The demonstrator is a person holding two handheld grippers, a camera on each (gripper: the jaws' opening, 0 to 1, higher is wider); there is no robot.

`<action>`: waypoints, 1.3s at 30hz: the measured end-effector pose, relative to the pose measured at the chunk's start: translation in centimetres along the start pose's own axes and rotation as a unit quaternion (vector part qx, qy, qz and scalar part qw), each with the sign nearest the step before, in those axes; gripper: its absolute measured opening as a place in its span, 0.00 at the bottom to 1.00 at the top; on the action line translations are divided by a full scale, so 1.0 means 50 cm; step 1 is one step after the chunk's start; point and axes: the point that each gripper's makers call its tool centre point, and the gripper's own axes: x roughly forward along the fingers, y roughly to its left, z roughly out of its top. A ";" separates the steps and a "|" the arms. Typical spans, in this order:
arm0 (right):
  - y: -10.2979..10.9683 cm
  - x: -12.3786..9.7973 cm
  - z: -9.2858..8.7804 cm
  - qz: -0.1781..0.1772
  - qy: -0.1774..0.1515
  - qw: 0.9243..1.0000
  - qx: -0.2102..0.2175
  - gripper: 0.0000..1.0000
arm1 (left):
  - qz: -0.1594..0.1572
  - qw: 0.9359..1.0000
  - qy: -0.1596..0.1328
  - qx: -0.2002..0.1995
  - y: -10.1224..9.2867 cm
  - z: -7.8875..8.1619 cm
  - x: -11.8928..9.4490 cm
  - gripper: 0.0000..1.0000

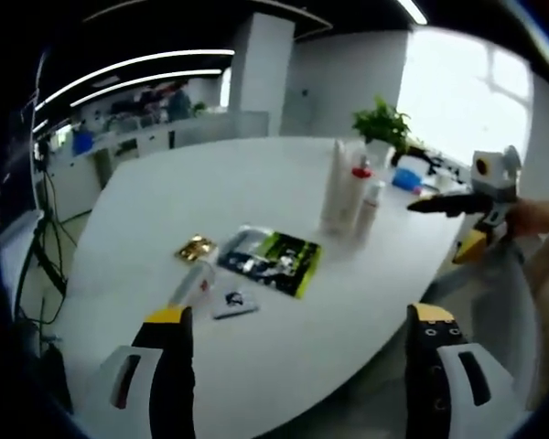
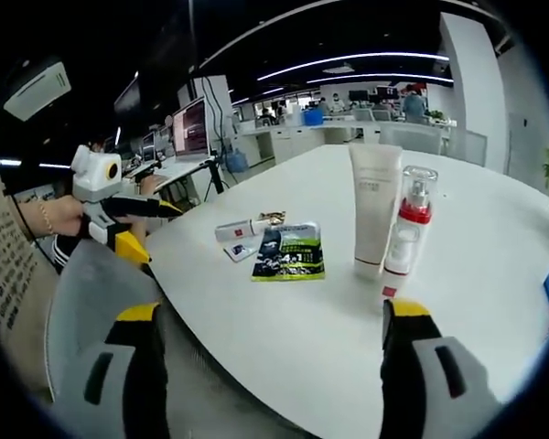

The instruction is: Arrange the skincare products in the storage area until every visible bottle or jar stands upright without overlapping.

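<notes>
Both grippers hang above the near edge of the white bench (image 2: 494,265), jaws spread apart and holding nothing: the left gripper (image 1: 297,352) looks across the bench from one side, the right gripper (image 2: 270,352) from the other, and each shows as a small shape in the other's view. Judging by this, no grasp is in hand yet; the step is the approach and the choice of a first thing to pick up. By size, one flat dark and green packet (image 2: 290,251) lies on the bench, largest in footprint. Next comes one tall white tube (image 2: 375,212), standing on its cap, and just beside it one pump bottle (image 2: 410,229) with a red collar and clear cap, upright. In the left gripper view a third, smaller white bottle (image 1: 370,207) stands with these two, so the upright count is three. One small tube (image 1: 192,283) with a red mark lies on its side near the packet; it probably calls for a grasp across its body and a turn upright. Smallest are one small white sachet (image 1: 235,304) and one gold-coloured piece (image 1: 195,247), both flat, near the packet but apart from it.
</notes>
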 end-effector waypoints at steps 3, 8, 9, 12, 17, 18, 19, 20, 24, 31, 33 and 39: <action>0.000 0.000 -0.002 0.000 0.002 1.000 0.000 0.99 | -0.001 1.000 0.000 -0.001 -0.001 0.000 0.002 0.94; 0.000 0.003 -0.007 0.002 0.009 1.000 0.000 0.99 | 0.001 1.000 -0.002 -0.004 0.004 0.000 0.004 0.93; 0.001 0.003 -0.008 0.002 0.011 1.000 -0.001 0.99 | 0.002 1.000 -0.003 -0.006 0.004 0.001 0.004 0.93; 0.004 0.006 -0.012 0.004 0.016 1.000 -0.006 0.99 | 0.002 1.000 -0.001 -0.007 0.003 -0.001 0.005 0.93; 0.004 0.007 -0.014 0.006 0.018 1.000 -0.007 0.99 | 0.002 1.000 0.005 -0.007 0.007 -0.007 0.017 0.91; 0.004 0.007 -0.014 0.005 0.018 1.000 -0.007 0.99 | 0.002 1.000 0.008 -0.007 0.009 -0.010 0.020 0.91; 0.003 0.007 -0.015 0.005 0.018 1.000 -0.006 0.99 | 0.003 1.000 0.010 -0.008 0.010 -0.012 0.023 0.91; 0.003 0.007 -0.015 0.005 0.018 1.000 -0.005 0.99 | 0.003 1.000 0.013 -0.009 0.013 -0.015 0.026 0.91; 0.002 0.008 -0.017 0.004 0.018 1.000 -0.004 0.99 | 0.007 1.000 0.021 -0.014 0.024 -0.024 0.040 0.90; 0.002 0.010 -0.020 0.005 0.023 1.000 -0.004 0.99 | 0.014 0.999 0.026 -0.029 0.034 -0.024 0.066 0.89; 0.001 0.011 -0.021 0.005 0.025 1.000 -0.003 0.99 | 0.014 0.999 0.026 -0.035 0.031 -0.020 0.076 0.89; 0.001 0.013 -0.028 0.005 0.037 0.999 0.001 0.99 | 0.028 0.998 0.030 -0.058 0.035 -0.006 0.131 0.89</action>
